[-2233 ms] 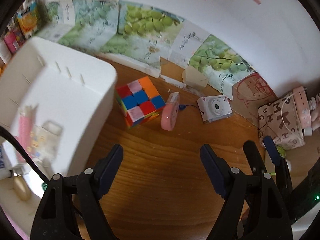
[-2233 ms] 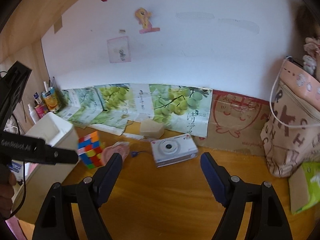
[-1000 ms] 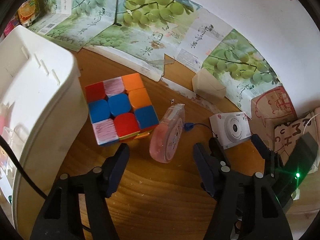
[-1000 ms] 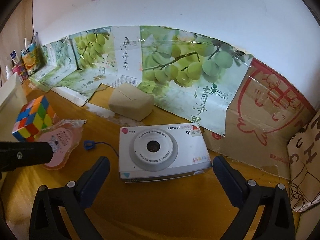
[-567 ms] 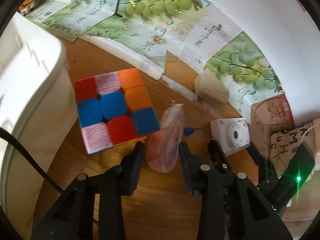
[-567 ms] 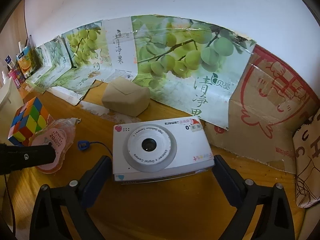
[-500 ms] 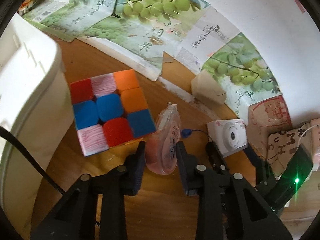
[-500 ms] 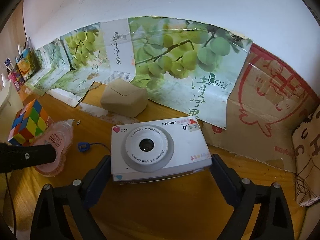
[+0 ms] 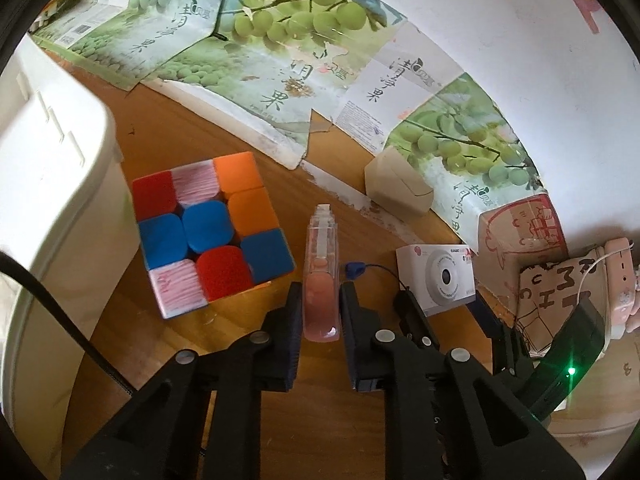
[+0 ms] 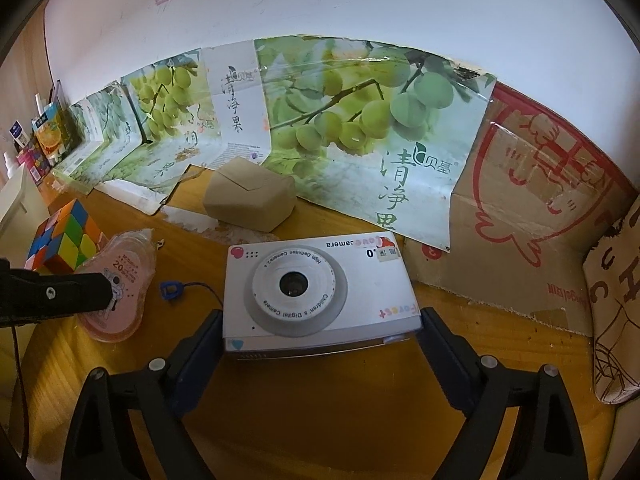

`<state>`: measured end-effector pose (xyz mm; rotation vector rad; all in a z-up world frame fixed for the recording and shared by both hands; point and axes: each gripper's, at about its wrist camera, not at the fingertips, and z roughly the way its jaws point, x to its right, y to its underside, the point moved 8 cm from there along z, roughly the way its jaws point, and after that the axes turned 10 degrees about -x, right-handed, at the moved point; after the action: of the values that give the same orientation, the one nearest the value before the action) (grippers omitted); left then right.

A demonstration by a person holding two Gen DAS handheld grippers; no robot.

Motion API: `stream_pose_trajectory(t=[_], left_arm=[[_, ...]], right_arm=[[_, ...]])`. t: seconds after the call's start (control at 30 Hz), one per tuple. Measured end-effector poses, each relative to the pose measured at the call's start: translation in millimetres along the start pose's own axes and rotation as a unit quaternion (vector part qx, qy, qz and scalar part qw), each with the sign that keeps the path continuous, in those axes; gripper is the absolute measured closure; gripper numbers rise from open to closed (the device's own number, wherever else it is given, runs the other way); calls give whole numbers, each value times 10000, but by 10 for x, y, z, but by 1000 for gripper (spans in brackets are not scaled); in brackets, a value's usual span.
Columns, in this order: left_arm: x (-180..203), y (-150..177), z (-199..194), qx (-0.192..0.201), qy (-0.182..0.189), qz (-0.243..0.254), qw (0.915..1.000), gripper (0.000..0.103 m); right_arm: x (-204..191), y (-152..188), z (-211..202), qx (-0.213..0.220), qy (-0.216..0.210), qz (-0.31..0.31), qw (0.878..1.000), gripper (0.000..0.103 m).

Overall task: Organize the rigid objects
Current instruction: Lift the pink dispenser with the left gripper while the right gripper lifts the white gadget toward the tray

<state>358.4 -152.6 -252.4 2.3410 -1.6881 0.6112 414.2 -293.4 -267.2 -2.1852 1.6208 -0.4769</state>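
Note:
My left gripper [image 9: 319, 306] is shut on a pink tape dispenser in a clear wrapper [image 9: 321, 276], held on edge just above the wooden desk; it also shows in the right wrist view [image 10: 116, 280]. A colourful puzzle cube [image 9: 208, 230] sits just left of it. My right gripper [image 10: 322, 338] has its pads against both ends of a white children's digital camera [image 10: 316, 288] lying face up on the desk. The camera also shows in the left wrist view [image 9: 438, 278].
A white storage bin [image 9: 48, 200] stands at the left. A small tan box [image 10: 250, 196] sits behind the camera. Grape-print cartons [image 10: 320, 120] line the wall. A patterned bag [image 10: 616, 300] stands at the right. A blue cord tag [image 10: 171, 289] lies between tape and camera.
My left gripper closed on the tape dispenser and turned it on edge. My right gripper moved forward and closed around the camera's ends.

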Motion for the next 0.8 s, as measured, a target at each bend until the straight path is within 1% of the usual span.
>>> stream_pose_trajectory(t=[0.23, 0.43, 0.8], left_arm=[[-32, 45, -104, 14, 140, -80, 9999, 85], [-27, 110, -289, 152, 252, -42, 9996, 85], [-77, 346, -708, 306, 433, 57, 9986, 85]], right_arm=[[41, 52, -53, -47, -49, 253, 9997, 10], [71, 179, -169, -95, -135, 435, 9989, 10], [-17, 627, -497, -120, -247, 724, 9970, 10]])
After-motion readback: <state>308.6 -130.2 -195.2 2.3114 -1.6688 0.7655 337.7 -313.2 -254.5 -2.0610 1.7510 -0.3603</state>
